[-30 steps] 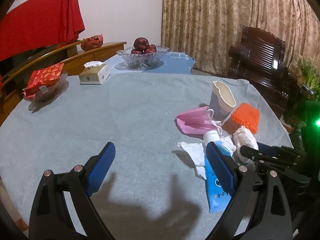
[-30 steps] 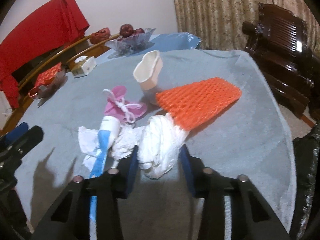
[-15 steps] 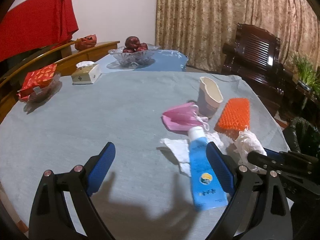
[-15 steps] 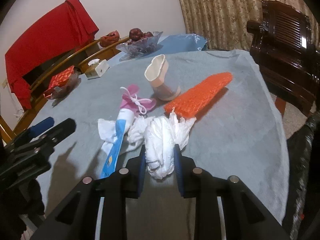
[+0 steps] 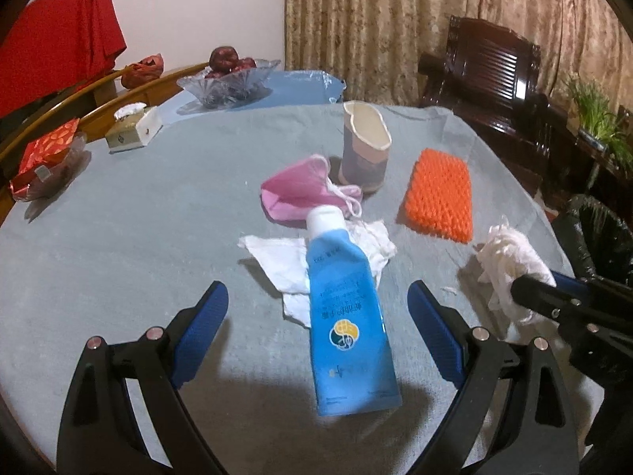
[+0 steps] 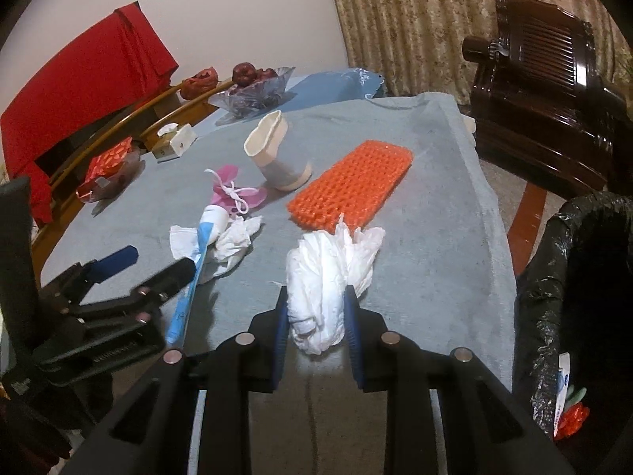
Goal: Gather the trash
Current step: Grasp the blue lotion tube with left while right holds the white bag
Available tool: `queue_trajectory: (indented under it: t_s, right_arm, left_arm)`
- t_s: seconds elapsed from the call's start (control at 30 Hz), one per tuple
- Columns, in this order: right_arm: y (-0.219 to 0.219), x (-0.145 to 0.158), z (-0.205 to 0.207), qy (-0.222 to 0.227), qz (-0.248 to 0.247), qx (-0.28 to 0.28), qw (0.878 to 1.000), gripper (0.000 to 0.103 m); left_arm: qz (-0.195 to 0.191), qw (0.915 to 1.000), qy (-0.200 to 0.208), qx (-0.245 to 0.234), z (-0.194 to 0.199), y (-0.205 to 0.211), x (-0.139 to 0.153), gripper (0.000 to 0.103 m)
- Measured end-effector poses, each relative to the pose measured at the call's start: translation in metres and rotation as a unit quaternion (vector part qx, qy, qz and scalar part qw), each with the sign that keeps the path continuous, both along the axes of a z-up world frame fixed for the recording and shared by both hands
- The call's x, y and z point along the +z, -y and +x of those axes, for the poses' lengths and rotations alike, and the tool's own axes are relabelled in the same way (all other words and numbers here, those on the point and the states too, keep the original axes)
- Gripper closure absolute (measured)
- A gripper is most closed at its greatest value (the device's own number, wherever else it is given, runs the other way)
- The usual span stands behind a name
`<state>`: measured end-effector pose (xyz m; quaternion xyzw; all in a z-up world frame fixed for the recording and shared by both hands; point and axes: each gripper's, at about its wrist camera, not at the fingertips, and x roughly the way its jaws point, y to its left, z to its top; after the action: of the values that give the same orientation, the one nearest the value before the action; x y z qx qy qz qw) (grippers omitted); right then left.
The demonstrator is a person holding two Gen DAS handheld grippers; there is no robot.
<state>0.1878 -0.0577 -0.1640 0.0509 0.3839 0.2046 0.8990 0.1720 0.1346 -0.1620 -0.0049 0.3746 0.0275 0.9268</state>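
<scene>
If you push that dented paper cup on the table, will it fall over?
Probably. The paper cup stands upright but leans, and its rim is squashed, so it likely tips easily. It looks thin and light, so it would likely crumple if squeezed. On the soft table cloth it would slide poorly.

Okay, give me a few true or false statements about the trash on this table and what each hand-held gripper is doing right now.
1. The right hand-held gripper is shut on the crumpled white plastic bag. True.
2. The left hand-held gripper is clamped on the blue tube. False: its jaws stand open, with the tube lying between them on the table.
3. The paper cup is crushed at the rim. True.
4. The orange foam net lies inside the black-lined bin. False: it lies on the grey tablecloth.
5. The pink face mask lies beside the paper cup. True.
</scene>
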Motion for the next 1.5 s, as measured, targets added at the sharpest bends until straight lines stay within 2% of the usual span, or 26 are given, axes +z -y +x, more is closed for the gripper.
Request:
queue_trajectory:
  t_s: [0.3, 0.43, 0.6, 0.83, 0.97, 1.13, 1.3, 1.5]
  right_arm:
    - [0.002, -0.008, 0.004, -0.01, 0.001, -0.003, 1.0, 0.077]
    - [0.002, -0.008, 0.004, -0.009, 0.001, -0.002, 1.0, 0.077]
    - [0.003, -0.009, 0.005, -0.011, 0.001, -0.003, 1.0, 0.077]
    - [0.003, -0.01, 0.005, -0.008, 0.0, -0.002, 1.0, 0.077]
    - [0.001, -0.012, 0.004, -0.01, -0.002, -0.001, 1.0, 0.077]
    - [-0.001, -0.011, 0.004, -0.011, -0.006, 0.0, 1.0, 0.077]
    - [0.0, -0.012, 0.007, -0.015, -0.007, -0.004, 1.0, 0.077]
    - [-0.003, -0.008, 0.007, -0.008, -0.012, 0.001, 1.0, 0.077]
  left_arm:
    - [0.005, 0.9995, -0.027, 0.011, 0.004, 0.003, -0.016, 0.014]
    - [-0.003, 0.9989, -0.038, 0.027, 0.007, -0.004, -0.018, 0.022]
    - [-0.022, 0.9986, -0.022, 0.043, 0.0, -0.014, -0.013, 0.027]
    - [-0.025, 0.9976, -0.008, 0.064, -0.006, -0.029, -0.004, 0.033]
    - [-0.047, 0.9973, -0.016, 0.055, -0.001, -0.035, -0.007, 0.052]
    - [-0.047, 0.9981, -0.022, 0.033, 0.008, -0.028, -0.01, 0.064]
    - [-0.049, 0.9985, -0.022, 0.012, 0.017, -0.018, -0.009, 0.085]
    - [-0.055, 0.9984, -0.014, 0.004, 0.011, -0.017, 0.001, 0.097]
